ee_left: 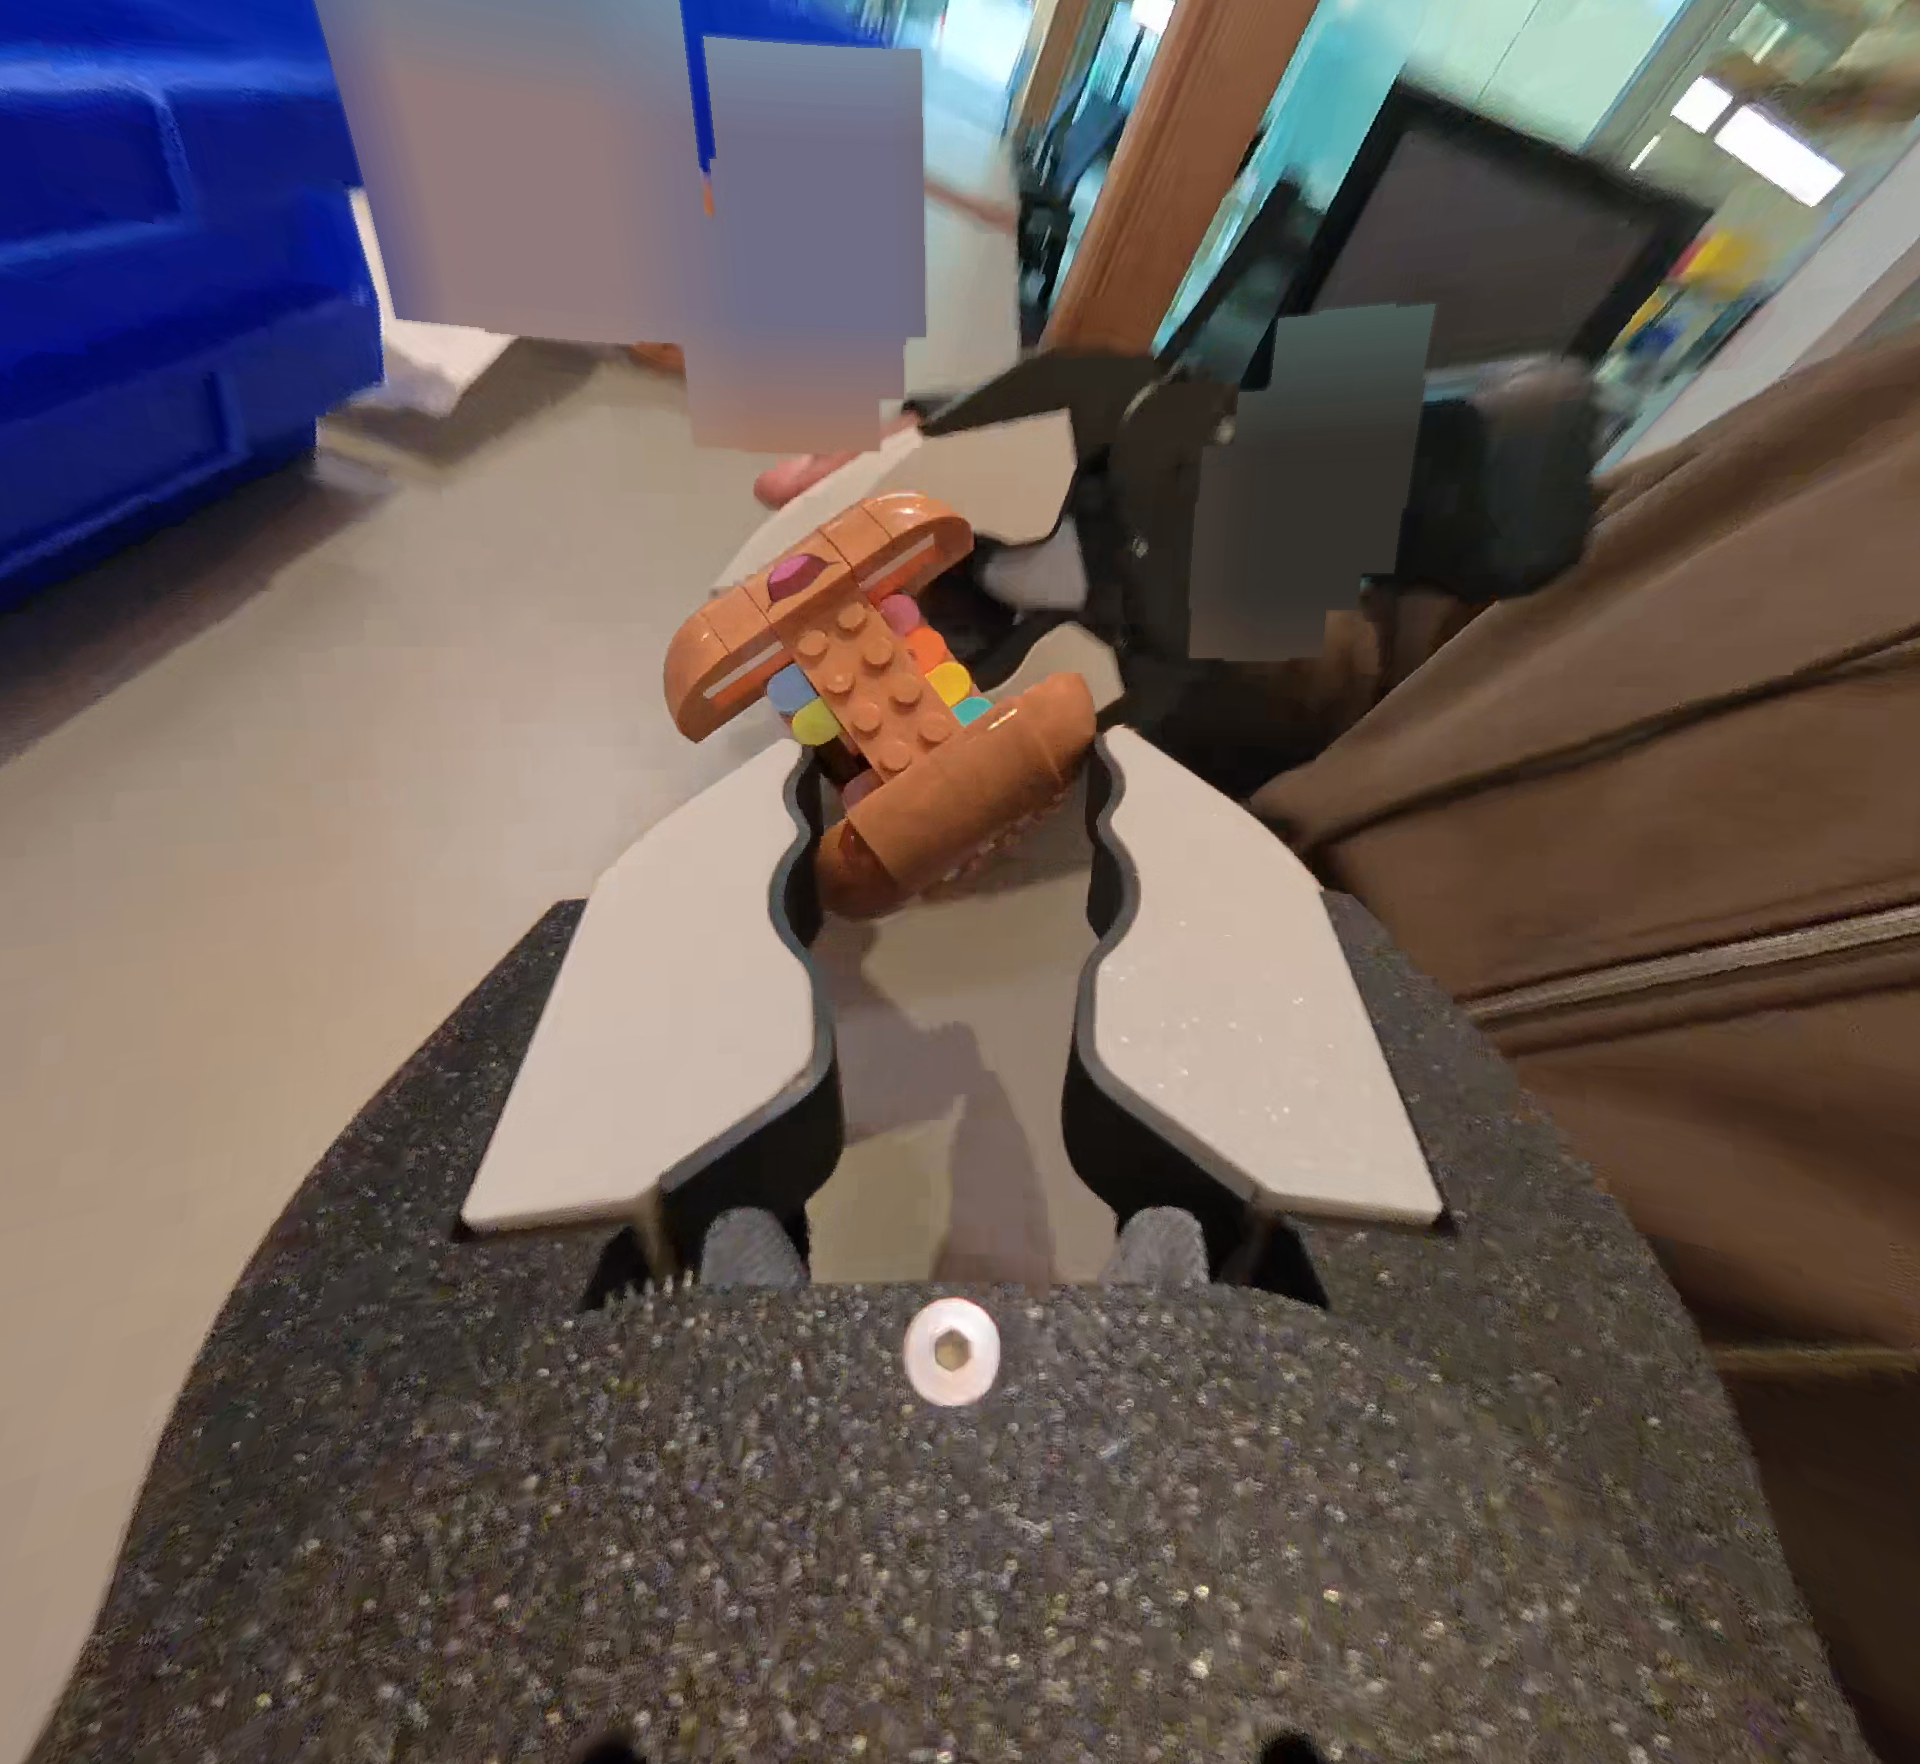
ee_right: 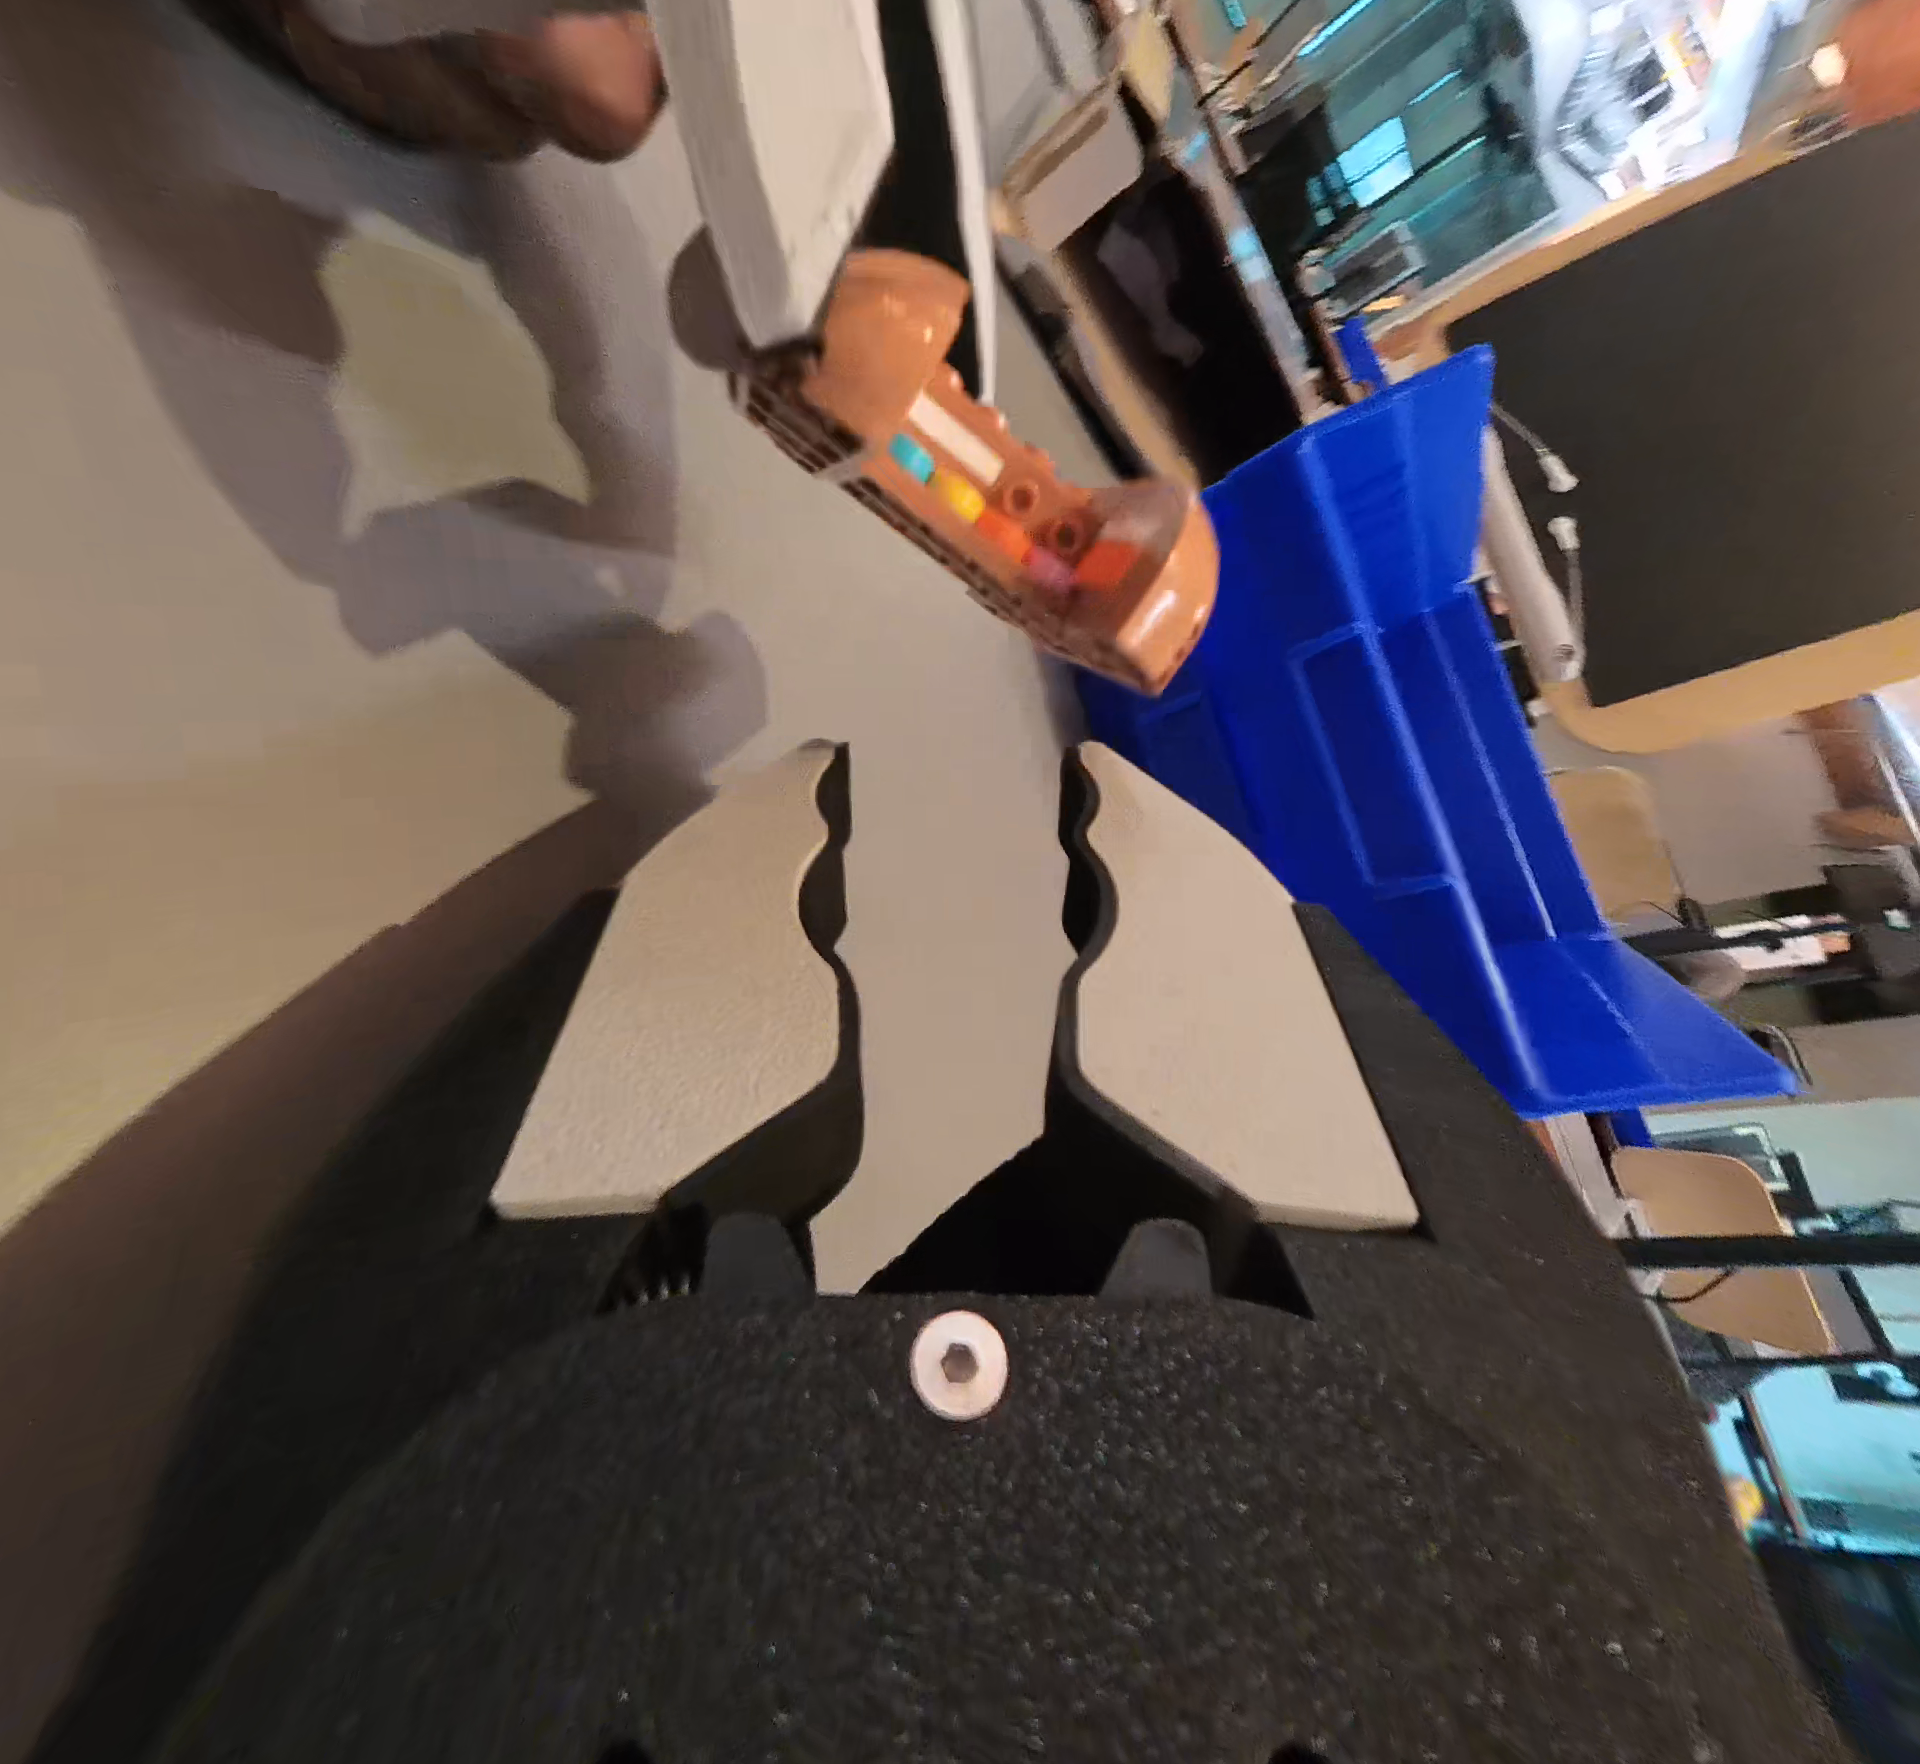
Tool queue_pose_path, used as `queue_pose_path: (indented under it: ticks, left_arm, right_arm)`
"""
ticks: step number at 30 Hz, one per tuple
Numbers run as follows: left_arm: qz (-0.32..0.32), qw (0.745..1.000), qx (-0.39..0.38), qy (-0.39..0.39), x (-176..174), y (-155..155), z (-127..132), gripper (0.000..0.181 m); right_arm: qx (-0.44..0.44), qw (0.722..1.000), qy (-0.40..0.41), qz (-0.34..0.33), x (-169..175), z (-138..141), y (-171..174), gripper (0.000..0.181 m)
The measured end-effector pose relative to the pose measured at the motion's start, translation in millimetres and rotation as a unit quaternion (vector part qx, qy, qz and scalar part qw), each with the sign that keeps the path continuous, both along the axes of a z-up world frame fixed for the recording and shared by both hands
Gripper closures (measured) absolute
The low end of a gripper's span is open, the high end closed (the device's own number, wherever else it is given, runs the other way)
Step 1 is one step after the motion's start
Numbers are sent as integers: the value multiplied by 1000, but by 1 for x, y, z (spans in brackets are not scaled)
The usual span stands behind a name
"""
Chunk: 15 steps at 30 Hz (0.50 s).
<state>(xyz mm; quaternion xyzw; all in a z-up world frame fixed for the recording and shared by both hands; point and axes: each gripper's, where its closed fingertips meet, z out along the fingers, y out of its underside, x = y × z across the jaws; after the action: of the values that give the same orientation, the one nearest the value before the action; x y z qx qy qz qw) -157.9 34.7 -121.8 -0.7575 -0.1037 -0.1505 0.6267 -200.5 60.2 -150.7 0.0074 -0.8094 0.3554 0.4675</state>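
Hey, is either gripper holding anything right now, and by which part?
The left gripper pinches the brown brick model by one rounded end. The right gripper is open and holds nothing.

Each gripper, left [ee_left: 945,779] and right [ee_right: 956,779], has a rough, speckled black body with one silver hex screw [ee_left: 952,1351] set in the middle near the fingers. The fingers [ee_left: 665,1008] are flat pale grey plates with wavy black inner edges. The person wears a brown sleeve [ee_left: 1621,883] with stitched seams.
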Motion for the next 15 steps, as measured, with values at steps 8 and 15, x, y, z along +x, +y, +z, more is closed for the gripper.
queue_pose_path:
  ticks: [8,15]
  left_arm:
    - [-20,959,261,-110,0,-24,61,132]
    - [-51,910,360,-198,-1,-35,78,132]
  right_arm:
    - [-150,988,37,28,11,49,-11,151]
    - [-155,987,36,15,13,46,-25,152]
